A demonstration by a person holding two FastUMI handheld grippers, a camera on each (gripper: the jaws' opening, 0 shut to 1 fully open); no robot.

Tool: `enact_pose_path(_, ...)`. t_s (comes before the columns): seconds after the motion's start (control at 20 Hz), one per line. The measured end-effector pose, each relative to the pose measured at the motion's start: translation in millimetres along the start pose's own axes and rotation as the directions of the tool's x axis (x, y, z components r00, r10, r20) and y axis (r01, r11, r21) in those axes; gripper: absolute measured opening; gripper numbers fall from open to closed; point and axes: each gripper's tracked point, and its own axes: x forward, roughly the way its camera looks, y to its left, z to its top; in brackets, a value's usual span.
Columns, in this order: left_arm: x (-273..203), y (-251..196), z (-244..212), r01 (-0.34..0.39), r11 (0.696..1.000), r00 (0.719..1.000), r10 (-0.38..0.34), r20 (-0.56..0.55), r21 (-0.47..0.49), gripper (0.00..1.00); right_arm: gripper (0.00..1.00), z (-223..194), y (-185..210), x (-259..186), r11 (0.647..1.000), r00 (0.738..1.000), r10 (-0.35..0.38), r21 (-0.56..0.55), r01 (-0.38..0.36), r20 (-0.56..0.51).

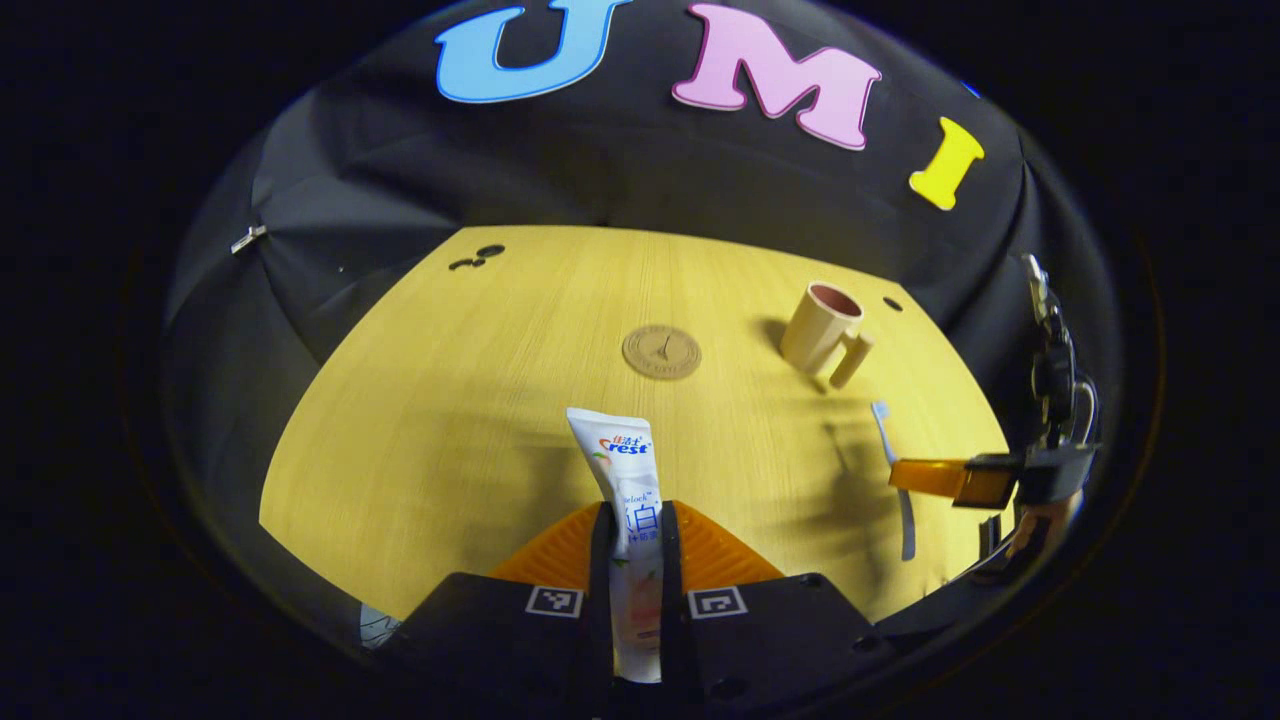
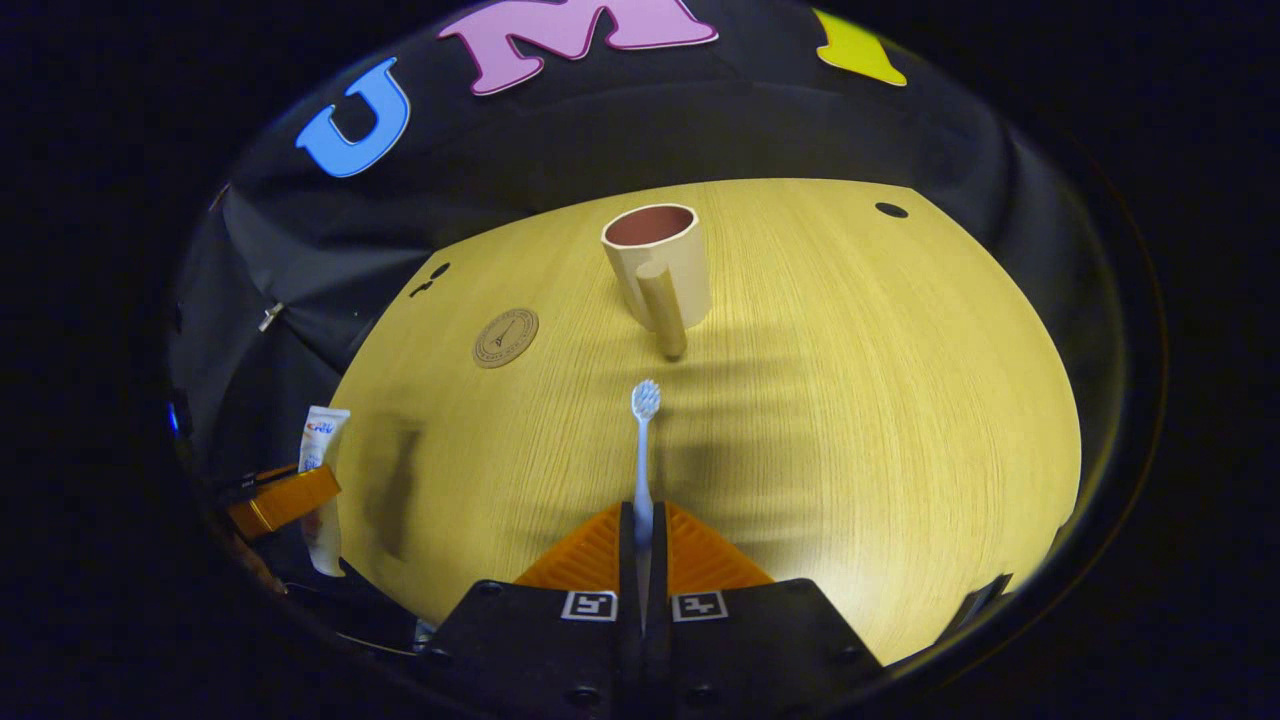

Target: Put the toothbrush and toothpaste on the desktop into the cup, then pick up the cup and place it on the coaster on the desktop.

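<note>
Left gripper (image 1: pixel 636 520): fingers pinched on the toothpaste (image 1: pixel 622 470), gripping its lower half; the tube's flat crimped end points toward the cup (image 1: pixel 822 325).
Right gripper (image 2: pixel 642 520): fingers pressed together on the toothbrush (image 2: pixel 642 440) handle; bristle head points straight at the cup (image 2: pixel 658 262).
Cup: upright on the wooden desk (image 2: pixel 880 400), mouth open, handle turned toward the right gripper; it looks empty from here.
Coaster (image 2: pixel 506 337): flat on the desk, bare, near the cup on its left as the right gripper looks at it; well apart from both grippers.
Step in hand: both items gripped, neither yet in the cup; I'd judge this the carry toward it.
Next move: bring each item over the cup's mouth, tip it upright, release one at a time so the two don't collide at the rim.
</note>
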Motion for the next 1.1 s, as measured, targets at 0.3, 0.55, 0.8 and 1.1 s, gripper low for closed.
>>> enact_pose_path(0.3,8.8,-49.7,86.4,0.066,0.998,0.987,-0.066,0.150,0.004,0.27,0.05,31.6,-24.8,-16.6,1.000,0.998,0.027,0.003,-0.027,0.062)
enact_pose_path(0.55,31.9,-108.3,167.7,0.160,0.985,0.945,-0.170,0.279,0.057,0.24,0.05,57.4,-37.2,-40.1,0.998,0.991,0.062,0.009,-0.063,0.122)
enact_pose_path(0.8,66.9,-164.5,222.9,0.259,0.964,0.882,-0.264,0.391,0.066,0.24,0.05,68.4,-58.0,-45.2,0.998,0.988,0.061,-0.021,-0.058,0.142)
enact_pose_path(1.1,117.3,-212.0,251.3,0.361,0.928,0.808,-0.359,0.467,0.089,0.24,0.05,80.1,-77.6,-29.8,0.998,0.982,0.059,-0.003,-0.059,0.178)
